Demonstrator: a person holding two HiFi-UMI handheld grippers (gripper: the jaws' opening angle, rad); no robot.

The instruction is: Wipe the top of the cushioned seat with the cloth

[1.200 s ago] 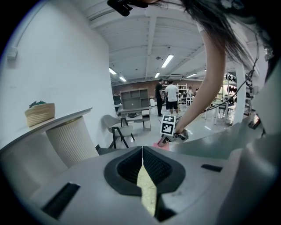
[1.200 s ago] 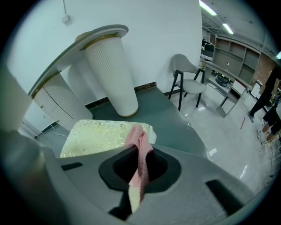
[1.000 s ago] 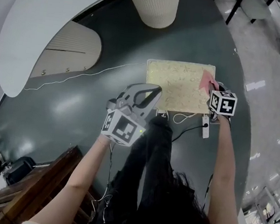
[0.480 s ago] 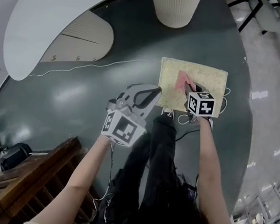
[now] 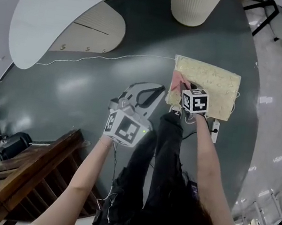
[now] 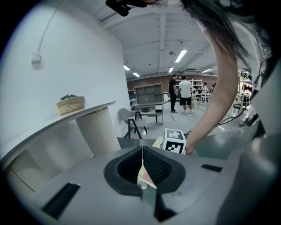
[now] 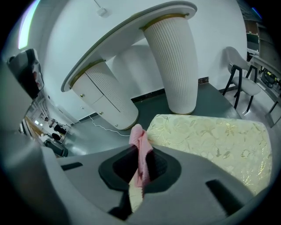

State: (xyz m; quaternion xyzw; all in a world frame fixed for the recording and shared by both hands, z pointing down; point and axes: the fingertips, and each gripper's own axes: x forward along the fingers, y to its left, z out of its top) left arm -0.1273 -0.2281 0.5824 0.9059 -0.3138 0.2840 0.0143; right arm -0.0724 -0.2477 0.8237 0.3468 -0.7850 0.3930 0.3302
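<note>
R gripper (image 7: 140,169) is clamped on a pink cloth (image 7: 140,149). The cloth runs up btw the jaws and its bunched end sticks out past the tips. In the head view this gripper sits over the seat's left edge, approx halfway along, w/ the cloth right at that edge. Can't tell how hard it presses on the cushion.

The seat (image 5: 213,88) is a pale yellow rectangle w/ a floral top, lying slightly skewed on the dark green floor (image 5: 81,96).

L gripper (image 6: 142,167) has its jaws pressed together, nothing btw them. It's held in the air off the seat's left edge, well apart from the cushion, tips pointing toward it. R gripper's marker cube (image 6: 174,140) shows beyond those tips.

A white ribbed column (image 5: 193,5) stands beyond the far edge. A thin white cable (image 5: 102,57) runs over the floor to the far-left corner. A white power strip (image 5: 214,131) lies just off the near edge, by the near-right corner. A chair (image 7: 241,83) stands out past the far-right corner. Wooden furniture (image 5: 25,171) is well off to the left.
</note>
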